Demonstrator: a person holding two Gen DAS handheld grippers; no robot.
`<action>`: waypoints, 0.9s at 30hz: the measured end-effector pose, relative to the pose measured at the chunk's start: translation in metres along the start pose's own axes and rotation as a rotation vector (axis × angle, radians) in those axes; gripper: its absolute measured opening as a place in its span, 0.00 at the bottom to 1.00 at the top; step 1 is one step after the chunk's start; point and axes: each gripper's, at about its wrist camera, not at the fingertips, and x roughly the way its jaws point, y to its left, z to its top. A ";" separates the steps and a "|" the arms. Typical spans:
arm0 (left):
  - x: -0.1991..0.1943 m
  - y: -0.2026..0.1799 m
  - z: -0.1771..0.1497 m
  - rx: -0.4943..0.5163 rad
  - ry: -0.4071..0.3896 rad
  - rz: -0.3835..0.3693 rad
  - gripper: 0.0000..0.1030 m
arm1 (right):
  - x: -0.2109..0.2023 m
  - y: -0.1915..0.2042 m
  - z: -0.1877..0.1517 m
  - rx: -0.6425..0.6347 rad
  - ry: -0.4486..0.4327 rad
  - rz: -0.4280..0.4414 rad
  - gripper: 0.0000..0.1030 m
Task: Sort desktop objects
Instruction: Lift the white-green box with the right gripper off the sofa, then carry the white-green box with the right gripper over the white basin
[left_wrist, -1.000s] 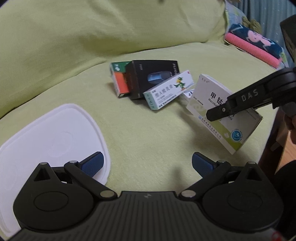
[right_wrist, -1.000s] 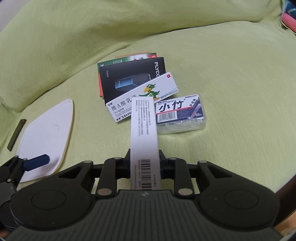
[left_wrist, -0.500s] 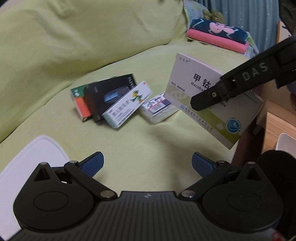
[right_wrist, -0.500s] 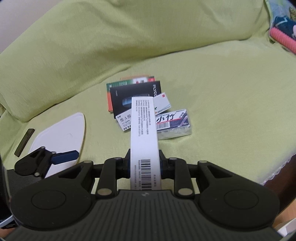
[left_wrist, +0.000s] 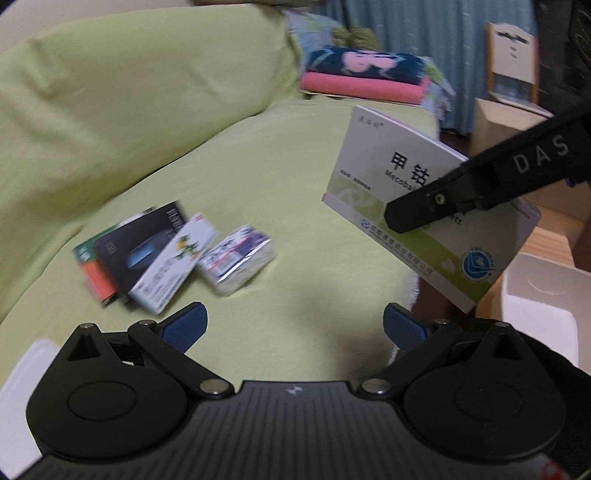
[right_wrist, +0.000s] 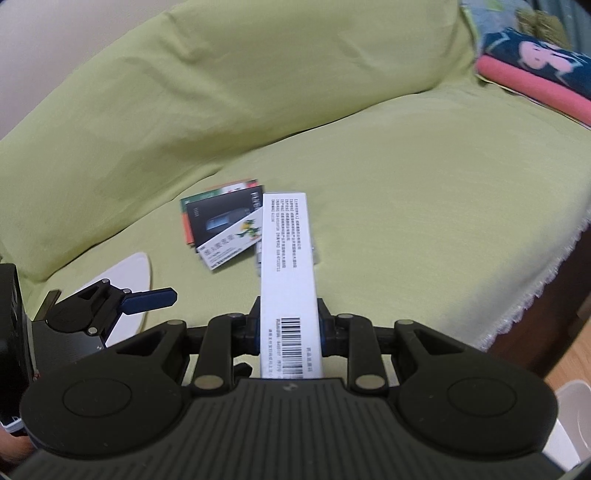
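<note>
My right gripper (right_wrist: 289, 328) is shut on a white and green medicine box (right_wrist: 288, 258), held edge-on in the air. In the left wrist view that box (left_wrist: 369, 177) hangs tilted at the right, with one black finger (left_wrist: 480, 181) across its face. A pile lies on the green sofa seat (left_wrist: 295, 177): a black box (left_wrist: 144, 251), a white box with a green figure (left_wrist: 173, 269), an orange and green box (left_wrist: 92, 277) and a clear pack (left_wrist: 238, 260). My left gripper (left_wrist: 293, 325) is open above the seat, right of the pile.
A white lid (left_wrist: 20, 373) lies at the lower left. A white container (left_wrist: 546, 306) stands off the sofa's right edge. Folded pink and dark blue cloths (left_wrist: 365, 77) rest at the far end. The sofa back (right_wrist: 221, 92) rises behind the pile.
Both grippers swung right and up. The right one carried the medicine box higher and away from the pile, which looks smaller now. The white container came into view.
</note>
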 end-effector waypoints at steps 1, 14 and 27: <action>0.001 -0.006 0.003 0.018 0.000 -0.016 0.99 | -0.003 -0.005 -0.001 0.011 -0.005 -0.009 0.21; 0.025 -0.107 0.039 0.318 -0.042 -0.228 0.99 | -0.053 -0.086 -0.032 0.165 -0.069 -0.193 0.21; 0.063 -0.187 0.052 0.487 -0.024 -0.401 0.99 | -0.084 -0.152 -0.071 0.303 -0.088 -0.361 0.21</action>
